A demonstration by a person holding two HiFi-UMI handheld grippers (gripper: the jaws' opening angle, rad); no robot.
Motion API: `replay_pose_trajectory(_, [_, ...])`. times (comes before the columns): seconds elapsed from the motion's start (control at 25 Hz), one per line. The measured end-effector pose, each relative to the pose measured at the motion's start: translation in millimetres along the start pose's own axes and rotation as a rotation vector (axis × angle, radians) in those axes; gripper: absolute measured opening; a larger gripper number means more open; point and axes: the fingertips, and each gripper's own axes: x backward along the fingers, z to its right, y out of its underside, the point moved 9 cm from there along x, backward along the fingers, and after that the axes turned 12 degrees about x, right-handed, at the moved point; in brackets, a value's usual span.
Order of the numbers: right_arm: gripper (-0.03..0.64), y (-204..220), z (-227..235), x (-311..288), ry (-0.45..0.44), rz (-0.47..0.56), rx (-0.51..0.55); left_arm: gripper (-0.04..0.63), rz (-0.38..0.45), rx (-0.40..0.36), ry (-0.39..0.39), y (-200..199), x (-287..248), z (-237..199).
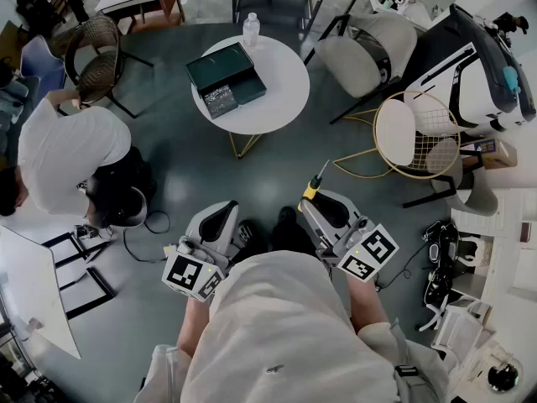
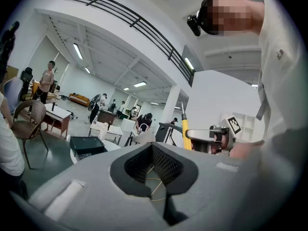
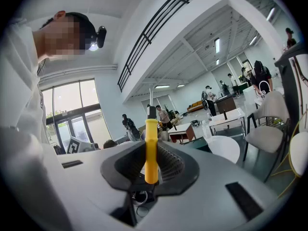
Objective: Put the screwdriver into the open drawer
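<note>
A screwdriver with a yellow handle and a thin metal shaft stands up from my right gripper, which is shut on the handle. In the right gripper view the yellow handle is upright between the dark pads. My left gripper is held beside it, close to my body, shut with nothing in it. The left gripper view shows the screwdriver off to its right. A dark green drawer-like box lies open on the round white table well ahead of both grippers, also visible as the box.
A water bottle stands at the table's far edge. A gold wire chair and a white chair stand to the right. A person in white crouches at the left. Cables lie on the floor.
</note>
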Motion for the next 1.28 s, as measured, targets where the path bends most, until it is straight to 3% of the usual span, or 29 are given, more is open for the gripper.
replay_pose_trajectory(0.36, [0.077,3.1,-13.4,-3.6,-0.009,0.002,-0.037,0.011,0.016,-0.005,-0.008,-0.2,17.7,-2.9])
replay_pose_trajectory(0.68, [0.077,8.9,-22.4,2.9,0.038,0.0,-0.041,0.011,-0.002,-0.006,-0.008,5.9,24.4,-8.7])
replay_pose_trajectory(0.96, [0.077,9.2,-1.7,5.5,0.053,-0.005,-0.048,0.011,-0.016,0.008,-0.036,10.2,8.7,-14.4])
replay_pose_trajectory(1.28, [0.077,-7.1,47.8,-17.6,0.015,0.025,-0.039,0.011,0.025,-0.015,-0.084,-17.3,-29.9,-14.7])
